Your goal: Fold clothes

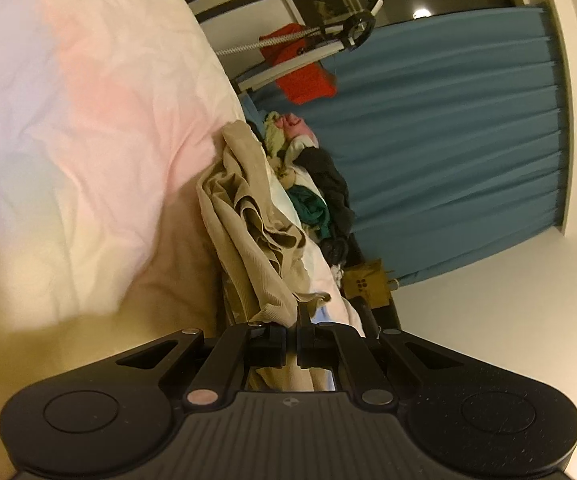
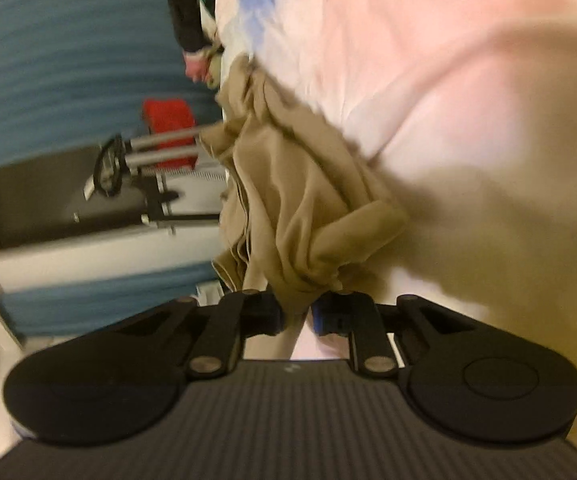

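A beige ribbed garment (image 1: 248, 216) is held bunched against a pastel bedsheet (image 1: 88, 100) tinted pink, pale blue and cream. In the left wrist view, the left gripper (image 1: 291, 344) is seen with its jaws pressed almost together on a fold of this beige cloth, which spills out from between the black fingers (image 1: 272, 342). In the right wrist view, the right gripper (image 2: 298, 316) is closed on another gathered corner of the same garment (image 2: 300, 208), the fabric being pinched between its jaws. A heap of unfolded clothes (image 1: 312, 184), among them dark, teal, white and pink pieces, is piled just beyond the beige garment. A blue pleated curtain (image 1: 448, 140) and a red object (image 1: 300, 68) are seen behind.
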Demonstrator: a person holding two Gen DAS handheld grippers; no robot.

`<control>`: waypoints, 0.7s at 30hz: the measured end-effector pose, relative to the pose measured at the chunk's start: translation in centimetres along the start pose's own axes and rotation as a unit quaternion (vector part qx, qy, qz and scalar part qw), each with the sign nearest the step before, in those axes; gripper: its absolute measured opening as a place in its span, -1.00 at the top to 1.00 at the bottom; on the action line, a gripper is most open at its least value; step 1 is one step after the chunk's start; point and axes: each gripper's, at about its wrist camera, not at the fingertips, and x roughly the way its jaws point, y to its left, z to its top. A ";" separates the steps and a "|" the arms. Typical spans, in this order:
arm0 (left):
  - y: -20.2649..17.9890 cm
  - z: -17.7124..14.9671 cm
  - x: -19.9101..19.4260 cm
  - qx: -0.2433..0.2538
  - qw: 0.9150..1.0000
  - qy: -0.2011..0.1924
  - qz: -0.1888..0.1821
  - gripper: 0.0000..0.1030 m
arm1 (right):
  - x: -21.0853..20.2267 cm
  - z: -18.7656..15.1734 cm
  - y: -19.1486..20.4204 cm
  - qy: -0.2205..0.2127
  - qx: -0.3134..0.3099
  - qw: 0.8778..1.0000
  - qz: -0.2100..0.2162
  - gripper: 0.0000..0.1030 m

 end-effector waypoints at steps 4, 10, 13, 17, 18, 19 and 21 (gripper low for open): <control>0.1 -0.1 -0.3 -0.008 1.000 0.004 -0.004 0.93 | -0.7 0.3 1.2 -0.013 -0.061 0.998 -0.031 0.69; 0.4 0.0 -0.2 -0.019 1.000 0.015 0.002 0.93 | -1.6 0.6 1.8 -0.031 -0.134 0.987 -0.079 0.68; 0.2 -0.1 -0.2 -0.016 1.000 0.019 -0.001 0.93 | -2.1 0.6 2.3 -0.037 -0.160 0.983 -0.080 0.68; -0.1 -0.2 -0.2 -0.008 1.000 0.023 0.000 0.93 | -2.7 0.4 3.0 -0.034 -0.182 0.980 -0.075 0.68; 0.0 -0.2 -0.2 -0.007 1.000 0.023 0.001 0.93 | -2.9 0.4 3.1 -0.033 -0.187 0.979 -0.073 0.68; 0.1 -0.2 -0.2 -0.007 1.000 0.023 0.003 0.93 | -3.0 0.3 3.3 -0.032 -0.193 0.978 -0.072 0.68; 0.3 -0.1 -0.1 -0.008 1.000 0.026 0.009 0.93 | -3.3 0.2 3.6 -0.031 -0.203 0.976 -0.069 0.68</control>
